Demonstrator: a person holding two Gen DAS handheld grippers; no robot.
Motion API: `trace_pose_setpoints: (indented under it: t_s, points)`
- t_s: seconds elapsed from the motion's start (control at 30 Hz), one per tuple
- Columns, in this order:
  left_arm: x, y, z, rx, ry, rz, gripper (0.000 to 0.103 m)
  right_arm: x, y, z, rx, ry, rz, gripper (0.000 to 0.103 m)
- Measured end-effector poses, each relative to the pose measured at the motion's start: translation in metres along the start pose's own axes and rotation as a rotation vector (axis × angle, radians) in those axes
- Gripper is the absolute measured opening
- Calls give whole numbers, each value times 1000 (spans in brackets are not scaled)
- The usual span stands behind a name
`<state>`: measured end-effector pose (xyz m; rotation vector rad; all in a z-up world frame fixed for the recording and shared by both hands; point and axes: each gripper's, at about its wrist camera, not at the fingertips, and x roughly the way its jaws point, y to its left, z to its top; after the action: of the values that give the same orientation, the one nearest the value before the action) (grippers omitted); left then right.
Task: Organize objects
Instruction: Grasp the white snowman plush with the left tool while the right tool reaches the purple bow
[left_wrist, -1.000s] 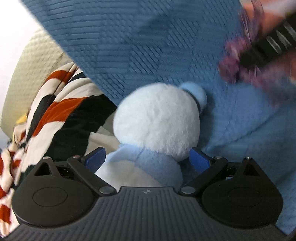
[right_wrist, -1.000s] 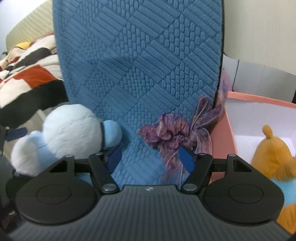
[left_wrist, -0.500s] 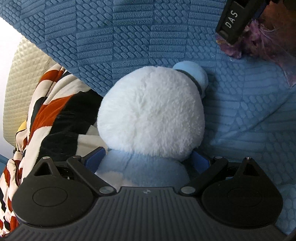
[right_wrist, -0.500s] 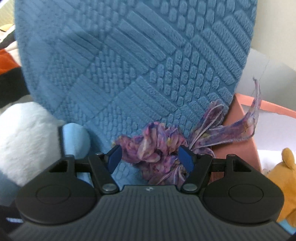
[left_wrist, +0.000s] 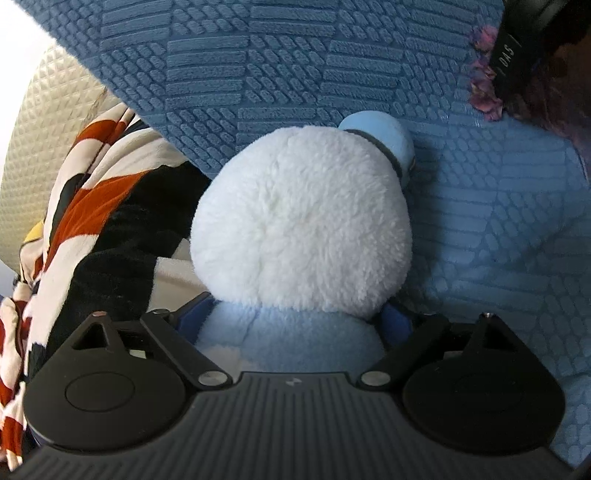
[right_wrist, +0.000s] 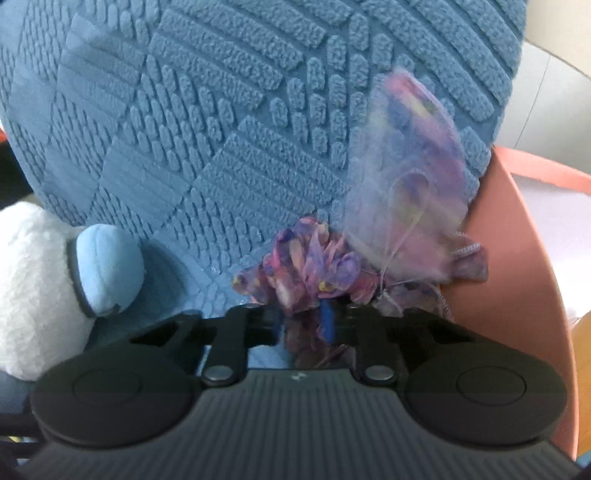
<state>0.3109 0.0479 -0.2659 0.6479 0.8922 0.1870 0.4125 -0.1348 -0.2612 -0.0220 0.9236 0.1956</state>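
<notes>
Leftmost, my left gripper (left_wrist: 295, 325) brackets the plush toy (left_wrist: 301, 229) at its pale blue body, though I cannot tell whether it grips. Further right, my right gripper (right_wrist: 306, 317) pinches the purple scrunchie (right_wrist: 314, 269) off the blue cushion (right_wrist: 221, 129). Only the right view shows the pink box (right_wrist: 517, 288), probably its destination.

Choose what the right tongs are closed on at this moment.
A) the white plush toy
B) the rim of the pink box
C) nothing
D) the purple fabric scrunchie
D: in the right wrist view the right tongs have their blue pads pinched together on the purple fabric scrunchie.
</notes>
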Motion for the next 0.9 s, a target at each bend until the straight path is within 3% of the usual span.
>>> trace_pose_setpoints:
  t_s: [0.3, 0.53, 0.77, 0.9]
  points:
    - [-22, 20, -7, -145, -24, -83, 83, -29, 16, -14, -64, -67, 56, 8]
    - [-44, 45, -20, -398, -26, -262, 81, -50, 24, -34, -71, -74, 106, 7]
    - [-59, 60, -37, -553, -24, -342, 81, -76, 27, -49, 2, -70, 146, 7]
    - [-57, 60, -44, -585, 15, -383, 81, -74, 23, -49, 65, -81, 141, 9]
